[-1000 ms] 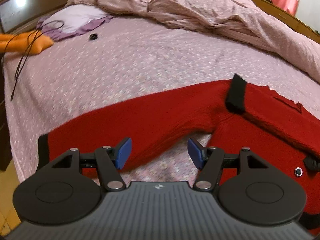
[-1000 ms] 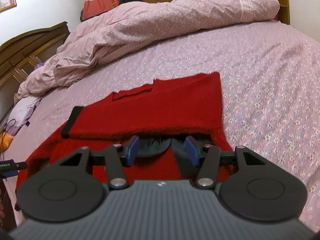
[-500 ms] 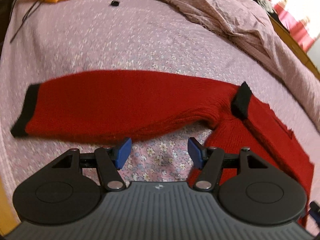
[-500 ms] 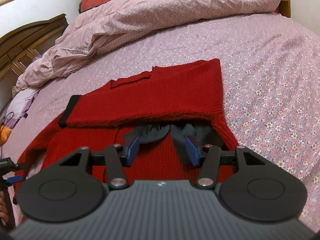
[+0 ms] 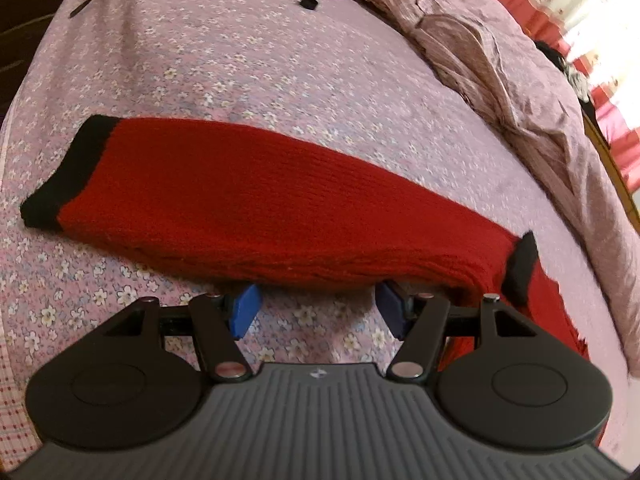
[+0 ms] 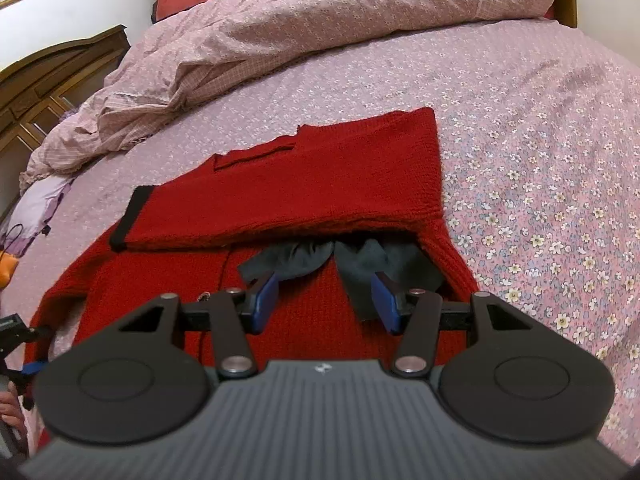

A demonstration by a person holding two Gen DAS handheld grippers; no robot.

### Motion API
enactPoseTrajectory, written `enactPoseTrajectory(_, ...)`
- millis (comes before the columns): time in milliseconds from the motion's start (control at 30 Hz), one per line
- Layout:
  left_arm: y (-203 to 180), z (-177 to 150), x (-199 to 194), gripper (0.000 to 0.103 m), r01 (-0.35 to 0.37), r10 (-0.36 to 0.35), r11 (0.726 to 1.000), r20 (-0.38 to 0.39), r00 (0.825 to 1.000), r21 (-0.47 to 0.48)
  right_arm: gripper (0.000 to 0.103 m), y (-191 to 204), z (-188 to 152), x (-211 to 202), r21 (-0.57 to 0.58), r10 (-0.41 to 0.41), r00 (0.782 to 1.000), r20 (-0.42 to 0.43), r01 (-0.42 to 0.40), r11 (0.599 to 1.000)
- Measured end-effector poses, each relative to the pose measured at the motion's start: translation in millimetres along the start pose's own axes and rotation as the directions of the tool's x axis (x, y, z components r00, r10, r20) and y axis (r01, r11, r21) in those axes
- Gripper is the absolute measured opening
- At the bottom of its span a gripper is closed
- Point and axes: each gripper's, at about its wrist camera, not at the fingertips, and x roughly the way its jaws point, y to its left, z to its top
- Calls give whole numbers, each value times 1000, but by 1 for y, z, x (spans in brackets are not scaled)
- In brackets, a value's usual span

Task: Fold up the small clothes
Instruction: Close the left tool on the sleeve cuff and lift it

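A red knitted sweater (image 6: 304, 184) lies on a bed (image 6: 520, 128) covered with a pink flowered sheet. In the right wrist view its body is spread flat near the camera, and one sleeve with a black cuff (image 6: 132, 218) is folded across it from the right, the cuff ending at the left. From under that folded sleeve a dark grey piece of cloth (image 6: 360, 260) sticks out toward the camera, lying on the red body.

The right tongs (image 6: 326, 302) hang just above the red body with their blue pads spread apart; the grey cloth lies just beyond and partly beside the pads, and nothing is pinched between them.

In the left wrist view the other sleeve (image 5: 260, 204) stretches out flat across the sheet to the left, its black cuff (image 5: 68, 172) at the far left end. The left tongs (image 5: 316, 308) sit at the near edge of this sleeve, pads spread wide, with bare sheet between them; the sleeve's edge is just beyond the pad tips and is not gripped.

A rumpled pink quilt (image 6: 300, 28) is heaped along the far side of the bed. At the left edge of the right wrist view part of the left tongs' frame and a hand (image 6: 10, 412) show
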Motion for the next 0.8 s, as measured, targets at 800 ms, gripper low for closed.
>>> enactPoseTrajectory(800,63,2,-24,68,113,-87,885,78,993,-451,54,0,0,1,-6,-19,1000,-1,19,1000)
